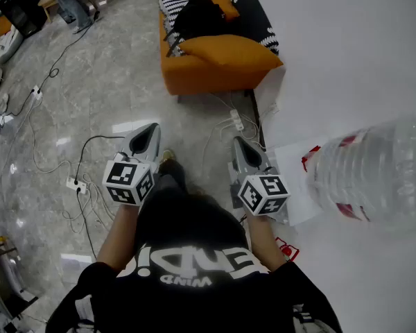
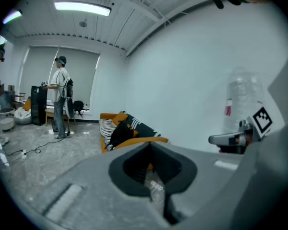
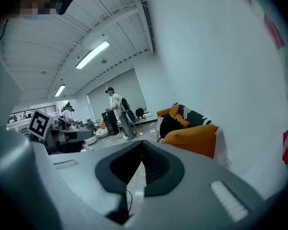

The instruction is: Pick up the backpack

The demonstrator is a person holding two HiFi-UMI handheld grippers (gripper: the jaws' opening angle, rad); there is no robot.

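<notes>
Two closed, empty: L tool (image 1: 153, 127), R tool (image 1: 238, 143), backpack (image 1: 194, 14) on sofa (image 1: 218, 71).

From where I stand, the person wears a black short-sleeved T-shirt (image 1: 194, 255) with big white lettering (image 1: 194, 272) across it, and dark trousers (image 1: 172, 182). The left gripper (image 1: 152, 127) and right gripper (image 1: 238, 143) are pale grey wedge-shaped shells lined with black pads (image 3: 158, 166). Each carries a cube (image 1: 128, 181) of black-and-white square markers.
</notes>
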